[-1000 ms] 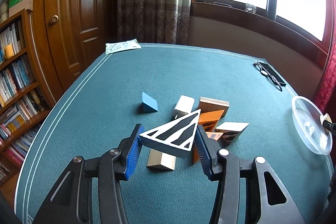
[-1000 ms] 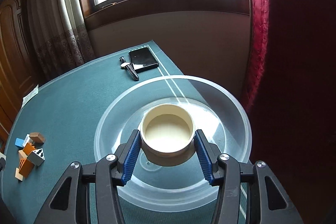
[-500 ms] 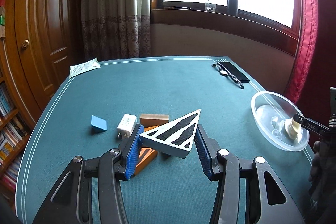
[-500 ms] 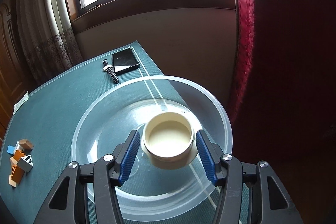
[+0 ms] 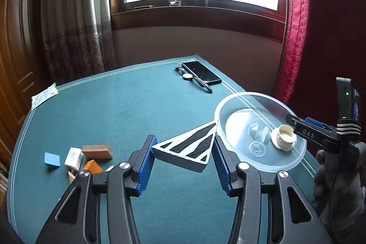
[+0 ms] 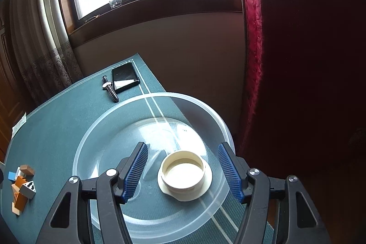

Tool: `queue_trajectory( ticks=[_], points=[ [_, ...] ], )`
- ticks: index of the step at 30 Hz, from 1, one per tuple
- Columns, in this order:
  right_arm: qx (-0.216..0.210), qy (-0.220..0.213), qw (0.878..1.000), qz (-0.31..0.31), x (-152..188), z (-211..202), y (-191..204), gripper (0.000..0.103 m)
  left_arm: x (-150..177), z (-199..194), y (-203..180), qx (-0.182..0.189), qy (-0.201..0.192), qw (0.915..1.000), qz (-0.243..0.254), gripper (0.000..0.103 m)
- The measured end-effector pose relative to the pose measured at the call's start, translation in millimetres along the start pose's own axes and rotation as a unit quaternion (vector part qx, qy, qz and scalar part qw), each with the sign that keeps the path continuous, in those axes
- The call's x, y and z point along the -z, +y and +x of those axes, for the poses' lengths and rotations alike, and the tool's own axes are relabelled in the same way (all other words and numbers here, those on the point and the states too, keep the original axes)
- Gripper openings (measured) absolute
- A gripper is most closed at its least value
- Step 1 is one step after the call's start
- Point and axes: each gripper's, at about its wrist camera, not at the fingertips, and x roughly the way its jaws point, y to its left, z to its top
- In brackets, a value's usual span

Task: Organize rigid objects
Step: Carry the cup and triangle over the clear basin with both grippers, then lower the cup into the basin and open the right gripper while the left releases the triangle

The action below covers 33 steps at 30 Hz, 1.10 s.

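Between the spread right tongs [image 6: 180, 172], the cream cap [image 6: 184, 175] already sits in the clear bowl [image 6: 103, 129], while the left tongs [image 5: 183, 161] pinch the striped triangle [image 5: 189, 146] beside it, several blocks [image 5: 95, 151] left on the tabletop [image 5: 128, 106].

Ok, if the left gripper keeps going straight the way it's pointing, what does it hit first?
Probably the near rim of the clear bowl: the striped triangle block held in the left gripper already tips toward it. Depth is uncertain; it might meet green table first.

Block pile [image 5: 91, 161] partly hidden behind left fingers [image 5: 146, 166] (count unclear); packet [image 5: 43, 96] print unreadable.
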Motion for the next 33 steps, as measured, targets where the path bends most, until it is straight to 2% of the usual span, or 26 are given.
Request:
queue_trajectory(
  ticks=[5,10,16,24,26,27,28,33],
  points=[
    [0.009,-0.002,1.0,0.014,-3.8,-1.0,-9.4,0.067,-7.9,30.7,-38.3,0.049,0.029,0.9983,0.016,0.05],
    [0.014,0.005,0.999,0.036,-6.1,2.5,-20.4,0.067,-8.7,61.5,-67.6,0.078,0.059,0.9949,0.022,0.05],
    [0.018,0.004,0.999,0.047,-7.9,3.5,-24.4,0.067,-8.1,87.8,-88.5,0.091,0.082,0.9921,0.026,0.05],
    [0.018,0.001,0.999,0.051,-9.9,3.0,-24.6,0.067,-8.3,99.4,-98.7,0.099,0.087,0.9908,0.031,0.051],
    [0.018,0.0,0.998,0.052,-9.6,2.3,-24.8,0.067,-8.8,101.6,-99.0,0.106,0.091,0.9898,0.027,0.056],
    [0.019,0.0,0.998,0.052,-9.7,2.1,-24.8,0.067,-8.7,101.9,-98.1,0.111,0.093,0.9891,0.025,0.068],
    [0.019,-0.001,0.998,0.052,-9.7,1.7,-25.2,0.067,-8.6,101.2,-96.5,0.112,0.091,0.9893,0.022,0.075],
    [0.018,-0.006,0.998,0.057,-10.6,-0.6,-26.6,0.067,-9.4,94.3,-83.1,0.09,0.073,0.9931,0.016,0.075]
  ],
)
